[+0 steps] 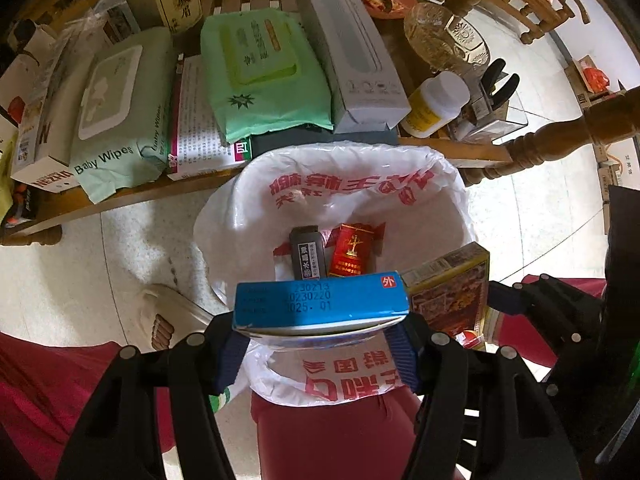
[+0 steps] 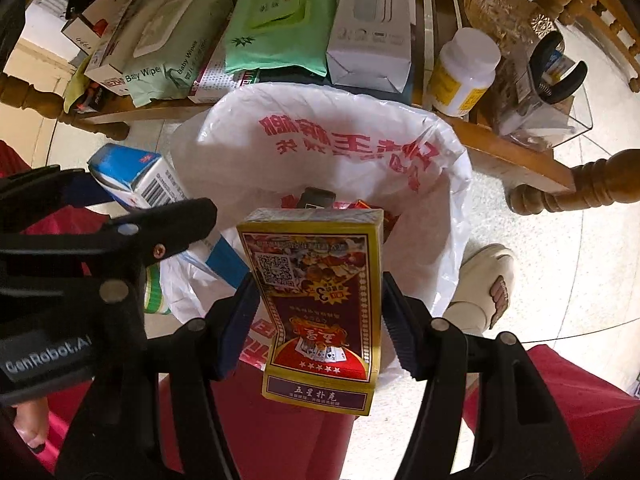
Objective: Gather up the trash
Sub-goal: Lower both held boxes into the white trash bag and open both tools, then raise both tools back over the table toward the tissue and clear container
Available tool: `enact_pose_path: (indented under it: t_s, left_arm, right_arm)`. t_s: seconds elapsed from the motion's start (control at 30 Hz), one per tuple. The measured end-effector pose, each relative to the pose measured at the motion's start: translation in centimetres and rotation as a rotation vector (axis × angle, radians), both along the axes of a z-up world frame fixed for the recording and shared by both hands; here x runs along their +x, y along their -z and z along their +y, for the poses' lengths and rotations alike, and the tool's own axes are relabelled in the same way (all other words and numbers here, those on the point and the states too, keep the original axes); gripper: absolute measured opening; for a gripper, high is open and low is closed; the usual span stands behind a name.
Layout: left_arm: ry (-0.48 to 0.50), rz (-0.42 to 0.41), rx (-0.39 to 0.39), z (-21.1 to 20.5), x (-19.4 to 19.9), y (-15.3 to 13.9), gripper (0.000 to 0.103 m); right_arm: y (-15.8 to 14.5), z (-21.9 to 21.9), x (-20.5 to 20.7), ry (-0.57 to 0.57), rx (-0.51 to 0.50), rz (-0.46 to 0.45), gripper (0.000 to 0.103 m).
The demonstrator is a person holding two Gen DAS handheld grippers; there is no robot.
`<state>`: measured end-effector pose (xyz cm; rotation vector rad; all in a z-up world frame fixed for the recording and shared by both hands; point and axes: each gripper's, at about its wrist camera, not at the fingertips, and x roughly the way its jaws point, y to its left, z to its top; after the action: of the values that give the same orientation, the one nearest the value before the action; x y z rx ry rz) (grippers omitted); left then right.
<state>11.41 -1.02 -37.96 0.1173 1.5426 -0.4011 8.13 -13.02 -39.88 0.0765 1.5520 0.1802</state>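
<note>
My left gripper (image 1: 318, 344) is shut on a blue carton (image 1: 320, 300), held flat over the mouth of a white plastic bag (image 1: 248, 200) with red print. Inside the bag lie a dark grey packet (image 1: 306, 254) and a red cigarette pack (image 1: 352, 252). My right gripper (image 2: 320, 320) is shut on a gold and red playing-card box (image 2: 320, 280), upright above the same bag (image 2: 224, 140). The card box (image 1: 452, 288) also shows at the right of the left wrist view. In the right wrist view the blue carton (image 2: 132, 176) sits at the left, beside a left finger (image 2: 160, 224).
A wooden bench (image 1: 132, 196) behind the bag carries baby wipes (image 1: 108, 108), a green wipes pack (image 1: 260, 68), a white box (image 1: 356, 48), a pill bottle (image 1: 436, 104) and a clear holder with scissors (image 1: 496, 96). A person's slippered foot (image 2: 488, 280) and red trouser legs (image 1: 332, 440) lie near the bag.
</note>
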Motion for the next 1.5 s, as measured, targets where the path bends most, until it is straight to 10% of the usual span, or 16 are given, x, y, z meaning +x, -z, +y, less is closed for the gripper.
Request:
enact_pose_path:
  t_s: [1.0,1.27,1.5]
  left_arm:
    - [-0.012,0.02,0.044,0.8,-0.8,-0.8,0.078]
    - [0.029,-0.065,0.023,3.5,-4.9,-10.0,0.08]
    - [0.185,-0.23,0.001,3.8,-4.0,-24.7,0.092]
  right_arm:
    - [-1.8,-0.6,-0.5,0.039,0.046,-0.004,0.075]
    - [-11.7,-2.0,-5.0,-0.025,0.067,-0.122,0.083]
    - [-24.1,-4.9,-4.7,-0.064,0.078,-0.249,0.09]
